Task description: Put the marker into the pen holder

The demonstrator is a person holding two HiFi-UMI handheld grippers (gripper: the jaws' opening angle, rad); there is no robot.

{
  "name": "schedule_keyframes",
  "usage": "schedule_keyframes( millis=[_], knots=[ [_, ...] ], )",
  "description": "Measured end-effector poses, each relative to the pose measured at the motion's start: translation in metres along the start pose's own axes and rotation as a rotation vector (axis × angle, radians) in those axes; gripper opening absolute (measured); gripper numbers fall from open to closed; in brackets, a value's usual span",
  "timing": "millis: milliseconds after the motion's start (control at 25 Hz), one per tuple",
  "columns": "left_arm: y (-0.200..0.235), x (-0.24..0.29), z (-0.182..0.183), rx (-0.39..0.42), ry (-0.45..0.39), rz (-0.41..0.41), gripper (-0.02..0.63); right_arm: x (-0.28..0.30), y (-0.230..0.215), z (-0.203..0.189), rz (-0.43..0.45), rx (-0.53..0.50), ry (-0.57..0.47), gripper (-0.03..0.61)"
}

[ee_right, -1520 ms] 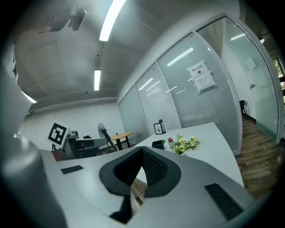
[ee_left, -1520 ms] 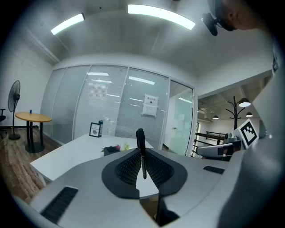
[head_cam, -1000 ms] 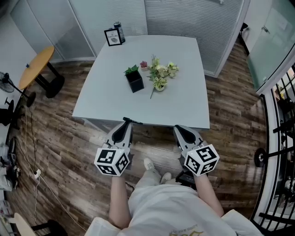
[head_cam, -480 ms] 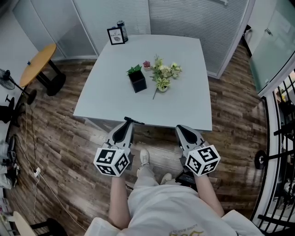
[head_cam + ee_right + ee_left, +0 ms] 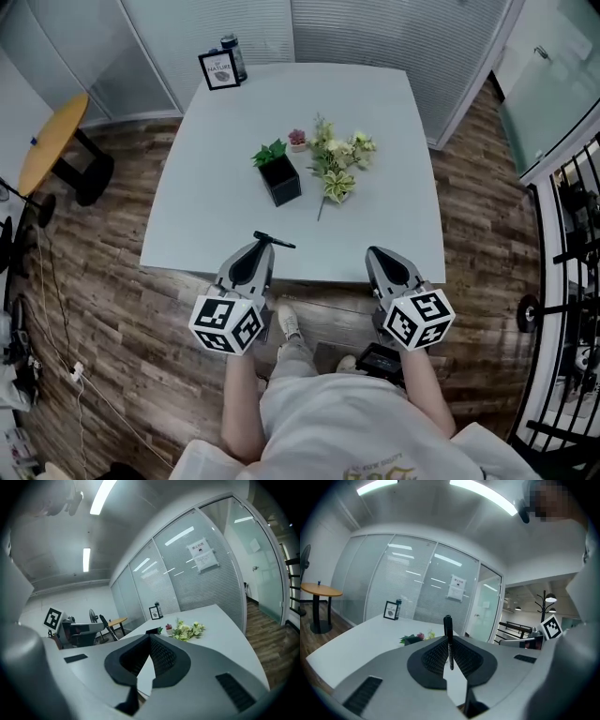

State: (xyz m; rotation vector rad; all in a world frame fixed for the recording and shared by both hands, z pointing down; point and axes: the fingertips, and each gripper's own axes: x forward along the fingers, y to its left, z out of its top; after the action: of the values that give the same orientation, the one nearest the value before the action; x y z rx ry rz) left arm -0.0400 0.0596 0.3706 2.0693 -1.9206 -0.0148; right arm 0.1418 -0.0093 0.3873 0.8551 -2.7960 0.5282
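My left gripper hangs over the table's near edge, shut on a black marker that lies crosswise at its tips. In the left gripper view the marker stands upright, pinched between the pads of the left gripper. The black square pen holder stands mid-table with green leaves at its back corner, well beyond both grippers. It shows low and dark past the jaws. My right gripper is shut with nothing in it, also at the near edge. Its closed tips point toward the flowers.
The pale grey table carries a bunch of white-green flowers just right of the holder, a small pink potted plant, and a framed card with a dark bottle at the far left corner. A round wooden side table stands left.
The person has stepped closer to the table. Both grippers now reach its near edge, with the marker still held in the left one.
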Motion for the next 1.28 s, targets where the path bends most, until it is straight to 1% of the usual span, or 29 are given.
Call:
schedule_keyframes(
  millis=[320, 600, 880, 1120, 1280],
  knots=[
    [0.088, 0.075, 0.038, -0.008, 0.031, -0.098, 0.034, 0.094, -0.001, 0.028, -0.099, 0.024, 0.005, 0.016],
    [0.137, 0.119, 0.055, 0.002, 0.052, -0.187, 0.032, 0.150, 0.002, 0.043, -0.172, 0.037, -0.018, 0.016],
    [0.153, 0.140, 0.063, 0.002, 0.059, -0.249, 0.032, 0.167, 0.003, 0.048, -0.220, 0.052, -0.033, 0.015],
    [0.148, 0.150, 0.065, 0.001, 0.061, -0.283, 0.032, 0.161, -0.002, 0.055, -0.249, 0.057, -0.053, 0.017],
    [0.143, 0.152, 0.064, 0.014, 0.067, -0.292, 0.032, 0.161, -0.007, 0.055, -0.251, 0.070, -0.065, 0.016]
  ],
)
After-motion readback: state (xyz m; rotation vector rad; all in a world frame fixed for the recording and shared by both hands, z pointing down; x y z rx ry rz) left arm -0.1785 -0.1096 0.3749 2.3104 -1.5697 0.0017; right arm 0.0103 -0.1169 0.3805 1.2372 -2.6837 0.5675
